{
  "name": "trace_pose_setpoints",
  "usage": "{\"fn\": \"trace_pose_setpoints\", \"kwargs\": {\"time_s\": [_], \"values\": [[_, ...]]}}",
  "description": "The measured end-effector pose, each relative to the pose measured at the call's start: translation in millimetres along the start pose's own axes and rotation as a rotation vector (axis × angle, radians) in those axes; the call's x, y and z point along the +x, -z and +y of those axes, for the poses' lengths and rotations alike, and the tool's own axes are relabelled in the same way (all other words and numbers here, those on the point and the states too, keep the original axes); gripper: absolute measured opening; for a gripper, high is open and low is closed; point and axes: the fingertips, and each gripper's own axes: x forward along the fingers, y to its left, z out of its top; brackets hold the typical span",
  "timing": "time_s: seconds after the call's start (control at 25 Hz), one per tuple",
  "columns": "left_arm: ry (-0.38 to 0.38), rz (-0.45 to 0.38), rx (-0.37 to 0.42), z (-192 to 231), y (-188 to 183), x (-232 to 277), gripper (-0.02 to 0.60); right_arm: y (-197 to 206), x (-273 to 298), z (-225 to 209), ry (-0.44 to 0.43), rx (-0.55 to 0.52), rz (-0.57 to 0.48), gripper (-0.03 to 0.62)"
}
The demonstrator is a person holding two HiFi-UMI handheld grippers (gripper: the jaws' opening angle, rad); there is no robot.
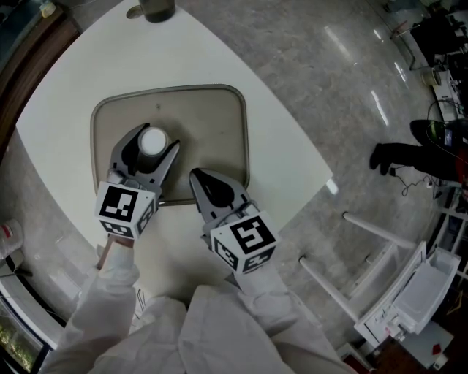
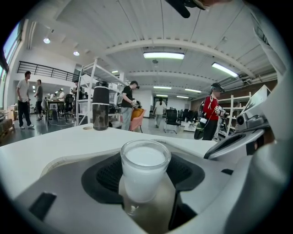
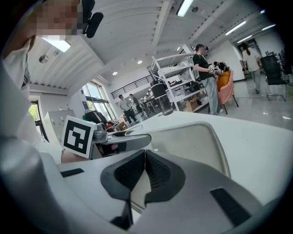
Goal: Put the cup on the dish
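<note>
A small glass cup filled with something white stands between the jaws of my left gripper, over the left half of the beige tray-like dish. In the left gripper view the dark pads press both sides of the cup, with the dish rim behind it. I cannot tell whether the cup rests on the dish or hangs just above it. My right gripper is shut and empty, its tip at the dish's near edge. In the right gripper view its pads meet, and the dish lies ahead.
A dark tumbler stands at the far edge of the white table, also seen in the left gripper view. White metal frames lie on the floor to the right. People stand among shelves in the background.
</note>
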Motion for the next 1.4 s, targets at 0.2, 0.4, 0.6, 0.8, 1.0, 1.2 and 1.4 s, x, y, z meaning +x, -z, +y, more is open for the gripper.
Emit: {"fn": "trace_pose_setpoints", "kwargs": {"time_s": [0.2,0.4,0.6,0.8,1.0,1.2,1.4], "values": [[-0.004,0.008,0.001,2,1,1,0.273,1,-3,0,0.001,0.002,-0.002,0.013],[-0.013,-0.001,-0.007,3,-1,-3,0.275,1,-5,-1,0.006,0.003,-0.008,0.014],[-0.012,-0.014,-0.018,0,-5,-10,0.279,0,-9,1,0.009,0.001,-0.016,0.014],[-0.017,-0.006,-0.014,-5,-7,-29,0.298,-3,-24,10,0.017,-0.01,-0.033,0.013],[0.001,-0.058,-0.01,-15,-22,-62,0.298,-6,-40,30,0.035,-0.025,-0.064,0.012],[0.047,-0.105,0.003,-40,-32,-100,0.296,-12,-69,54,0.059,-0.044,-0.125,0.013],[0.044,-0.142,0.057,-55,-49,-142,0.296,-16,-101,80,0.085,-0.066,-0.185,0.014]]}}
